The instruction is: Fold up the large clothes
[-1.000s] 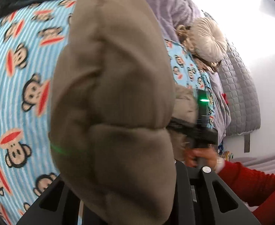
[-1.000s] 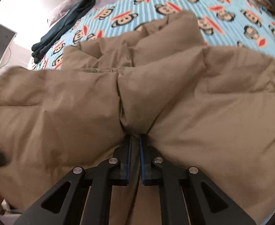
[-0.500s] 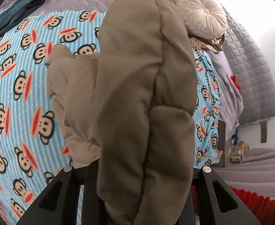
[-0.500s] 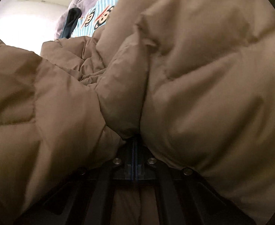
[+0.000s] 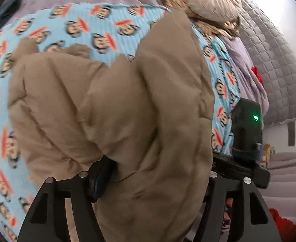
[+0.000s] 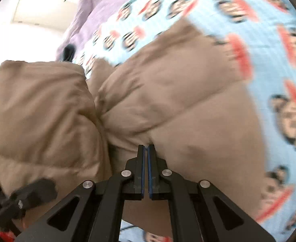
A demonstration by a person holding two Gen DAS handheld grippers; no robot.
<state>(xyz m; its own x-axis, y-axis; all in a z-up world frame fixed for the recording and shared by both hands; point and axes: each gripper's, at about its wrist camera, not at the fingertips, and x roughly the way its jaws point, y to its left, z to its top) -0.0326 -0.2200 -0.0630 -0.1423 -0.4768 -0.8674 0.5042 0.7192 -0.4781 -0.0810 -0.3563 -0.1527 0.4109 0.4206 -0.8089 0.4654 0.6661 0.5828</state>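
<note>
Both grippers hold a tan puffer coat [image 5: 111,109] over the bed.

The right gripper [image 6: 146,151] pinches a fold of the coat, fingers nearly together. The left gripper [image 5: 154,173] is clenched on a thick bunch; only its left finger [image 5: 99,179] shows. The coat hangs bunched above the monkey-print blanket [image 5: 99,26], toward the bed's near edge. It looks light, soft and bulky, likely slick and springy, so grip along stitched seams or hems, not the puffed panels. No brand, label or writing is legible.
</note>
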